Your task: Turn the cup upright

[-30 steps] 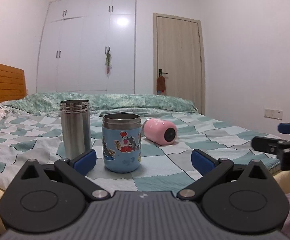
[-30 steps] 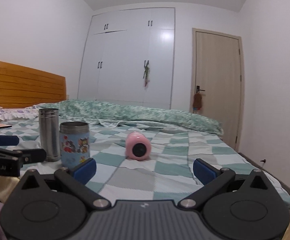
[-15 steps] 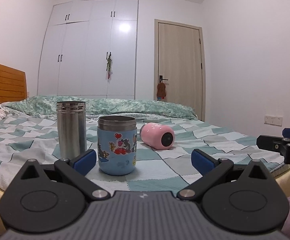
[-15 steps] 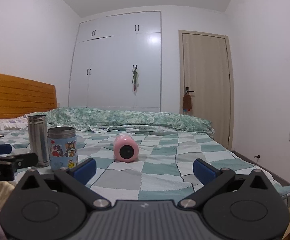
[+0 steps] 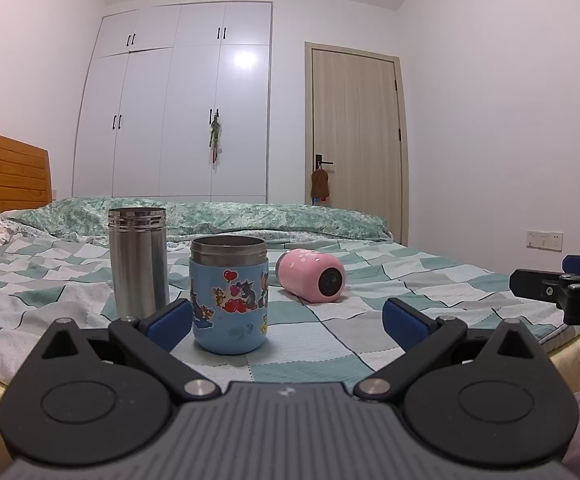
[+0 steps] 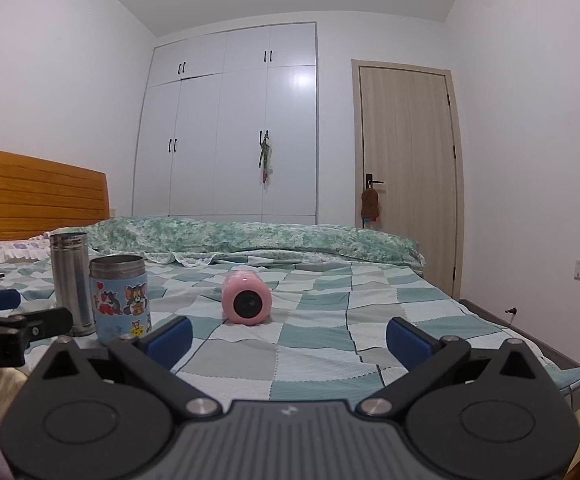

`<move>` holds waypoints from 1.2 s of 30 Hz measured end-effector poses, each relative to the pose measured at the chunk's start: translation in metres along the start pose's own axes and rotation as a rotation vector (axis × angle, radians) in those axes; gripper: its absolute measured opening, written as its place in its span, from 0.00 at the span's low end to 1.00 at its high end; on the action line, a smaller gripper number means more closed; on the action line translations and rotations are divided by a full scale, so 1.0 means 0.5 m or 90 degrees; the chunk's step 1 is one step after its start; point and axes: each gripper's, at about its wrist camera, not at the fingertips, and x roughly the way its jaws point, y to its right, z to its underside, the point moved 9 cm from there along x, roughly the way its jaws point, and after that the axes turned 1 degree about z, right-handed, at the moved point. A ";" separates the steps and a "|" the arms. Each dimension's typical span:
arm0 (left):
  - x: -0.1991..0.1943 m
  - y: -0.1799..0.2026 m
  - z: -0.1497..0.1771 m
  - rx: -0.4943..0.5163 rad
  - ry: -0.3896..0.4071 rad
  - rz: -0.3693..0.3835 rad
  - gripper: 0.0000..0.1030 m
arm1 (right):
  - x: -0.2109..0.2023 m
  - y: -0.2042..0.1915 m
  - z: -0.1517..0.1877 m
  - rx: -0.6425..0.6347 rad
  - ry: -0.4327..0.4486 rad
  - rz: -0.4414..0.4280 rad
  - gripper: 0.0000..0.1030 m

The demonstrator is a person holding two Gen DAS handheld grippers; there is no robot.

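A pink cup point(image 5: 310, 275) lies on its side on the checked bedspread, its open end turned toward me; it also shows in the right wrist view point(image 6: 246, 298). My left gripper point(image 5: 286, 318) is open and empty, low at the bed's near edge, well short of the cup. My right gripper point(image 6: 288, 334) is open and empty, facing the pink cup from a distance. The right gripper's fingers point(image 5: 557, 288) show at the right edge of the left wrist view.
A blue cartoon cup point(image 5: 229, 292) and a tall steel tumbler point(image 5: 138, 262) stand upright left of the pink cup; both also show in the right wrist view, blue point(image 6: 120, 298) and steel point(image 6: 70, 282). A rolled green quilt point(image 6: 258, 238) lies behind. A wooden headboard point(image 6: 30, 196) is at left.
Both grippers have tilted upward and shifted slightly, so the cups sit lower in both views. The cups have not moved. Both grippers stay open.
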 end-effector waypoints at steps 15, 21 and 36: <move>-0.002 0.000 0.000 -0.002 0.004 0.000 1.00 | 0.000 -0.004 0.002 -0.008 0.000 0.003 1.00; -0.001 0.000 0.000 -0.002 0.004 0.000 1.00 | 0.000 -0.004 0.001 -0.008 0.000 0.003 1.00; -0.002 -0.001 0.000 -0.003 0.005 0.000 1.00 | 0.000 -0.004 0.001 -0.008 0.000 0.002 1.00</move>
